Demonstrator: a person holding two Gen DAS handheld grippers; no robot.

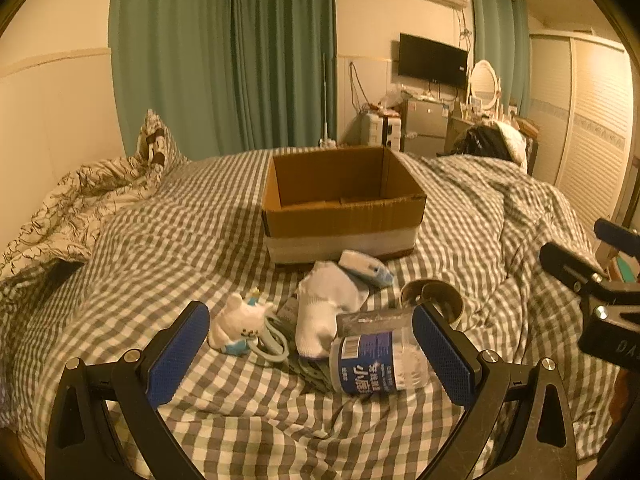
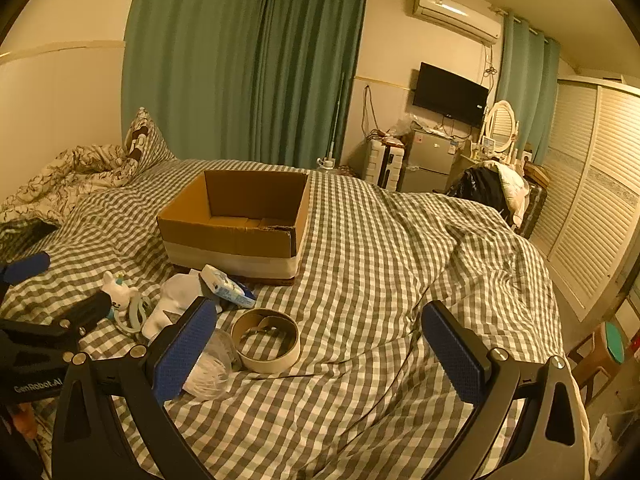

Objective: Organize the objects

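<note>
An open, empty cardboard box [image 1: 344, 216] [image 2: 236, 236] stands on the checked bed. In front of it lies a pile: a clear bottle with a blue label [image 1: 380, 364] [image 2: 212, 368], a white sock [image 1: 324, 312] [image 2: 172, 300], a tissue pack [image 1: 366, 268] [image 2: 226, 288], a white plush toy [image 1: 240, 320] [image 2: 118, 292], a coiled cable [image 1: 272, 340] and a tape roll [image 1: 432, 298] [image 2: 266, 340]. My left gripper [image 1: 312, 348] is open, low over the pile, its fingers either side of the bottle and sock. My right gripper [image 2: 320, 352] is open and empty, just right of the tape roll.
A checked duvet [image 2: 400, 280] covers the bed, rumpled at right. A patterned quilt and pillow [image 1: 80, 192] lie at the left. Green curtains, a fridge, a TV and a dresser stand beyond the bed. Louvred wardrobe doors [image 2: 592, 200] line the right.
</note>
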